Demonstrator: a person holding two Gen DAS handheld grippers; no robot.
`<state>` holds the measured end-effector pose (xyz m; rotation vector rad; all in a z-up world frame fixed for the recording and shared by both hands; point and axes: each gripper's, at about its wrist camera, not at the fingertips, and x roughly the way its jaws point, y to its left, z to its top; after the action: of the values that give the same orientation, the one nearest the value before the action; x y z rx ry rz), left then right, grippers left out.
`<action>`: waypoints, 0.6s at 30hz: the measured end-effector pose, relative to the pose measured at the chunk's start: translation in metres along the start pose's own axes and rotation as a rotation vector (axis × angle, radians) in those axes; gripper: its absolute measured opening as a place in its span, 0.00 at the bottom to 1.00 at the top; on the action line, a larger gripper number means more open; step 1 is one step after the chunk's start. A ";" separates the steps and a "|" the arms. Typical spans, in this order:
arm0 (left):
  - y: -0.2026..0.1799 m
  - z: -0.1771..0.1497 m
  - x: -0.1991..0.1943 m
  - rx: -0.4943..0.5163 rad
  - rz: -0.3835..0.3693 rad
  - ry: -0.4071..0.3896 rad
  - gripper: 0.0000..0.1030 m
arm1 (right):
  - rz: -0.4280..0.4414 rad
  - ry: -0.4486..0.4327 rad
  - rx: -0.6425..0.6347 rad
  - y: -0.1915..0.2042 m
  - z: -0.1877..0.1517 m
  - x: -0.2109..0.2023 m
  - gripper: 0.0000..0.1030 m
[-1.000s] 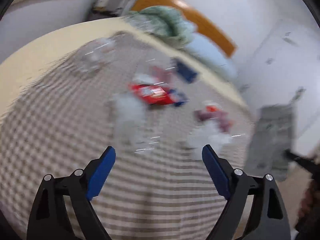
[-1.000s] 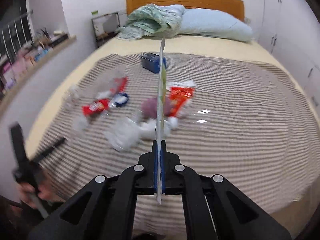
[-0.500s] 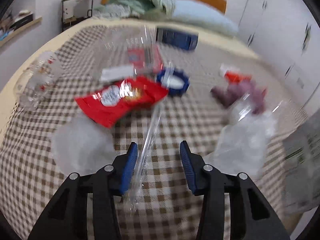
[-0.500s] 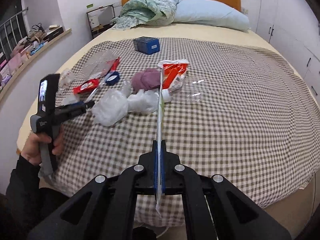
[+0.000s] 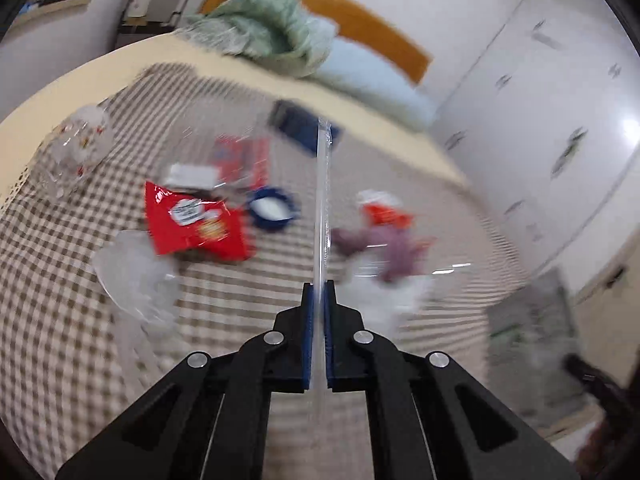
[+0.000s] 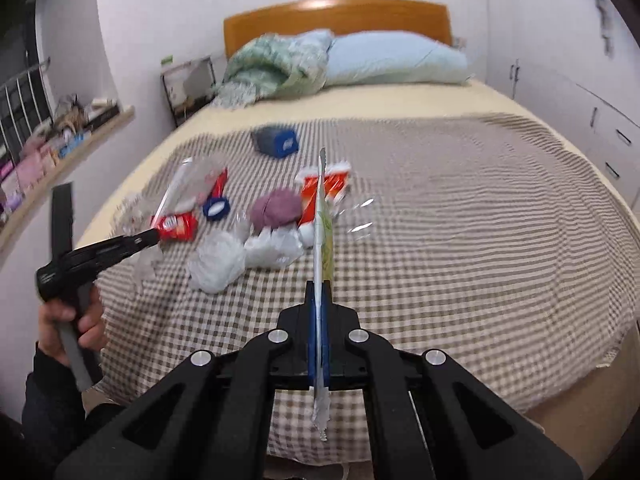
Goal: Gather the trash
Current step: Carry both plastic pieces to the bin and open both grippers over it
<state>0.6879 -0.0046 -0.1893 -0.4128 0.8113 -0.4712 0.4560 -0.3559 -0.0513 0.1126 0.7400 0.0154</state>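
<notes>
Trash lies scattered on the checked blanket (image 6: 440, 240) of the bed: a red snack packet (image 5: 192, 224), a blue lid (image 5: 272, 210), white plastic bags (image 6: 240, 256). Your left hand-held gripper (image 5: 319, 292) has just closed and is clamped on a clear plastic strip (image 5: 322, 200). Your right hand-held gripper (image 6: 319, 292) is clamped on a flat wrapper (image 6: 322, 232), held edge-on.

Bedroom, white walls. Bed (image 6: 400, 104) with cream sheet; brown-and-white checked blanket (image 6: 460, 240) spread over near part. Wooden headboard (image 6: 336, 12) against back wall. Pale blue pillow (image 6: 396, 60) below headboard, crumpled green quilt (image 6: 276, 68) touching its left end. Black wire-frame nightstand (image 6: 188, 84) beside bed's left corner. Wooden ledge (image 6: 68, 148) along left wall, crowded with small items, blurred. White wardrobe doors (image 6: 568, 80) at right.
</notes>
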 end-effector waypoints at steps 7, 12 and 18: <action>-0.080 -0.060 -0.055 0.071 -0.143 0.042 0.02 | -0.157 -0.047 0.141 -0.097 -0.053 -0.096 0.02; -0.149 -0.137 -0.029 0.142 -0.293 0.294 0.02 | -0.310 0.136 0.362 -0.204 -0.176 -0.097 0.02; -0.235 -0.213 -0.009 0.315 -0.343 0.465 0.02 | -0.432 0.331 0.536 -0.299 -0.313 -0.036 0.02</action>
<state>0.4628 -0.2287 -0.1940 -0.1457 1.0978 -1.0250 0.2109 -0.6252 -0.2887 0.4665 1.0739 -0.5905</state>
